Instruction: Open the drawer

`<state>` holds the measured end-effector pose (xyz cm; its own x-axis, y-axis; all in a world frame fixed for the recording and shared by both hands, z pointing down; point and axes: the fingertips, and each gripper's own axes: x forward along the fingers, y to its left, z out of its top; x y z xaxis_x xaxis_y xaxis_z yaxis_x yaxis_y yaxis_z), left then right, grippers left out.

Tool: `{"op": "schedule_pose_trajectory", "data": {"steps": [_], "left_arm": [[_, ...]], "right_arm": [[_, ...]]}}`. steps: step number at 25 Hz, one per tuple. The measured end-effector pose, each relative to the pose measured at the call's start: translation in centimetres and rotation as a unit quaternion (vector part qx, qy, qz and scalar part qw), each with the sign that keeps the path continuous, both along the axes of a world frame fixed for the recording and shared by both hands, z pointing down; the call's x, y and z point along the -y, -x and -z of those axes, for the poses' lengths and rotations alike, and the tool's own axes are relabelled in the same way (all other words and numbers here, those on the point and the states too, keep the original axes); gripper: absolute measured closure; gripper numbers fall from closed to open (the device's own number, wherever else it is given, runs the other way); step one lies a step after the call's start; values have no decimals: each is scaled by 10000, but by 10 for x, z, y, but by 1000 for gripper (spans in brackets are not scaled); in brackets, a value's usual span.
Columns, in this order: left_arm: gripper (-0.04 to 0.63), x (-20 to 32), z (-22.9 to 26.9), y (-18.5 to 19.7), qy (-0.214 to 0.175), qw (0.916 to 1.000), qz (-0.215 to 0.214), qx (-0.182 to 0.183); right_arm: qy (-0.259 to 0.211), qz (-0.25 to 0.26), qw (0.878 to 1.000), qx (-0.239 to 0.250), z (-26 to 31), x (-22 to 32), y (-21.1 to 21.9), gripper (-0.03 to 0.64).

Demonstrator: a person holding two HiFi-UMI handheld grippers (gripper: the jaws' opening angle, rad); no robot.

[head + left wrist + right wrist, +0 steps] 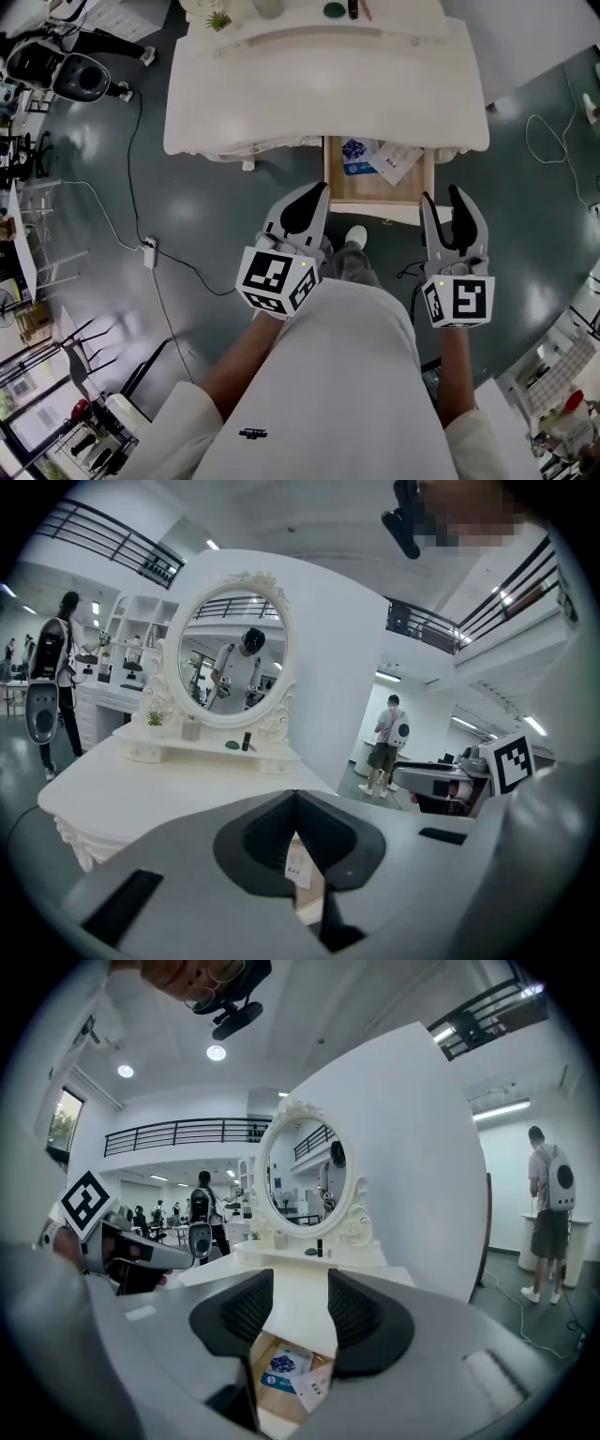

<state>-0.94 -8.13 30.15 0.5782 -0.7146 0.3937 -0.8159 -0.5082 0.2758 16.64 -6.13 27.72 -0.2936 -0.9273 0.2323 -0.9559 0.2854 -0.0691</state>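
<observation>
The white dressing table [319, 89] has its wooden drawer [375, 192] pulled out toward me. Inside lie a blue packet [354, 153] and a white paper [396, 161]. My left gripper [322, 190] hangs just left of the drawer's front corner, jaws shut with nothing between them. My right gripper [442, 197] hovers at the drawer's right front corner, jaws open and empty. The right gripper view looks between its pads [361, 1312] down onto the drawer [272, 1405] and the packet [281, 1366]. In the left gripper view the tips meet [296, 795] below the oval mirror [230, 663].
A plant pot [217, 19] and small items stand at the table's back. A black cable [141, 178] and power strip [150, 253] lie on the grey floor to the left. A black machine [80, 80] stands far left. People stand in the background [384, 742].
</observation>
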Motion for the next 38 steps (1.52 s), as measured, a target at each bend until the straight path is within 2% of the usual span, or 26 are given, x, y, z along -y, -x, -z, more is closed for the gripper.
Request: {"op": "schedule_pose_trajectory", "data": {"steps": [12, 17, 30, 33, 36, 38], "left_arm": [[588, -5, 47, 5, -406, 9984, 85, -379], [588, -10, 53, 8, -485, 9980, 46, -410], [588, -29, 58, -3, -525, 9976, -211, -404], [588, -30, 60, -7, -546, 9972, -264, -429], [588, -29, 62, -10, -573, 9969, -295, -459], [588, -30, 62, -12, -581, 9967, -318, -476]], "right_arm": [[-412, -121, 9991, -64, 54, -11, -18, 428], [-529, -190, 9984, -18, 71, -22, -25, 443], [-517, 142, 9983, -214, 75, -47, -21, 480], [-567, 120, 9981, -205, 79, -50, -22, 507], [-628, 40, 9978, -228, 82, -51, -25, 604], [-605, 31, 9979, -247, 81, -53, -26, 606]]}}
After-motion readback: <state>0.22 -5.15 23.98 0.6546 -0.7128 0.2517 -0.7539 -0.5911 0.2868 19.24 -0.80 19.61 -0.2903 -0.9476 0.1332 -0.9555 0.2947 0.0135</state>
